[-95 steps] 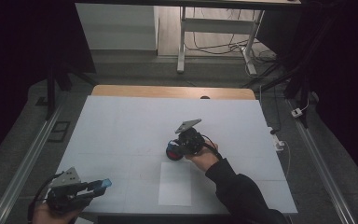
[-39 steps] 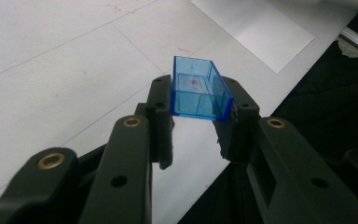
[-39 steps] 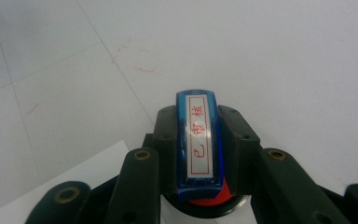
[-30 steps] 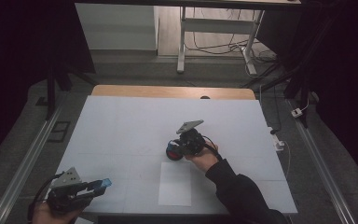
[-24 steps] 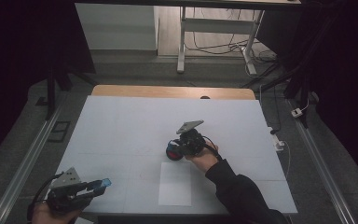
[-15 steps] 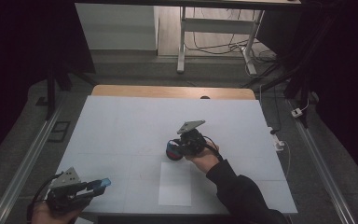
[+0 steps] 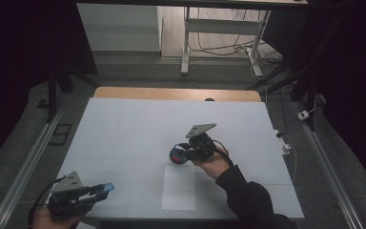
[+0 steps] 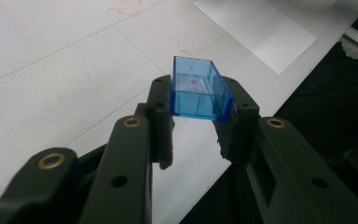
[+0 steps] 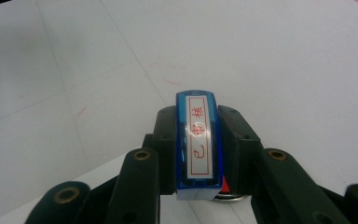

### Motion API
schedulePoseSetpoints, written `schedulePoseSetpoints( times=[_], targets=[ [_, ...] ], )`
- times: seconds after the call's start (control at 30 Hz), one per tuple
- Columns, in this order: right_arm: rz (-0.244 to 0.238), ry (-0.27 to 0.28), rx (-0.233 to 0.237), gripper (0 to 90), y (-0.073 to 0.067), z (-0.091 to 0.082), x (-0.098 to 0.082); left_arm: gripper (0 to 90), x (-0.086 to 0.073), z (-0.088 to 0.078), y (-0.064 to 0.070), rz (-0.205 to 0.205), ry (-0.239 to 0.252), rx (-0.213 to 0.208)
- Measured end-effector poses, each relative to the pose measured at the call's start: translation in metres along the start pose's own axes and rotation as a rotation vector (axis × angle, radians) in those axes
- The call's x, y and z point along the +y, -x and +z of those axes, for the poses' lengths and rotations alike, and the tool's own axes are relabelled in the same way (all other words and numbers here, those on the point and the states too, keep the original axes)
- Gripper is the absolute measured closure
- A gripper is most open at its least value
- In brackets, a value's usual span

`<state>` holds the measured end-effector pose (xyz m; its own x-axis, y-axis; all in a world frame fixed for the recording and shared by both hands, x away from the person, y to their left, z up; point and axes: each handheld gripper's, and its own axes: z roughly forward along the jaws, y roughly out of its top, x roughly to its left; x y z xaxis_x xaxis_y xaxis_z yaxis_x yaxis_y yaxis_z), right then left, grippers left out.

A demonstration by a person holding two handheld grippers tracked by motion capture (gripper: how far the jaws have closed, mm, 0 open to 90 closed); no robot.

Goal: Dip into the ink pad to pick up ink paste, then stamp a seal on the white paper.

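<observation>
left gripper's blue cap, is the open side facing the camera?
Yes: in the left gripper view the blue cap, clamped between the left gripper jaws, shows its hollow inside toward the camera.

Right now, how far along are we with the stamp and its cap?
Done: the blue cap is off and clamped in the left gripper near the table's front-left corner. In hand: the right gripper grips the stamp, labelled side up, just above the white paper sheet on the table. Left: the sheet shows no stamp mark, so stamping looks undone; recapping probably follows.
</observation>
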<state>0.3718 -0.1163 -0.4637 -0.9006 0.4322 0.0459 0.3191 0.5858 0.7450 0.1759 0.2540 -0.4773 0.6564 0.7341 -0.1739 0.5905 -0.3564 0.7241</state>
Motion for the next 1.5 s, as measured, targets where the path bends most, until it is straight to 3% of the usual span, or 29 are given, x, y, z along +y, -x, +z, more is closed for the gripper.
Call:
schedulePoseSetpoints(
  times=[0.77, 1.5],
  targets=[
    [-0.023, 0.026, 0.054, 69.9, -0.024, -0.031, -0.01, 68.7, 0.0, -0.001, -0.002, -0.011, 0.005, -0.017],
    [-0.053, 0.001, 0.073, 69.9, -0.044, -0.039, -0.021, 68.7, 0.0, -0.001, -0.001, -0.008, 0.005, -0.018]
  ],
)
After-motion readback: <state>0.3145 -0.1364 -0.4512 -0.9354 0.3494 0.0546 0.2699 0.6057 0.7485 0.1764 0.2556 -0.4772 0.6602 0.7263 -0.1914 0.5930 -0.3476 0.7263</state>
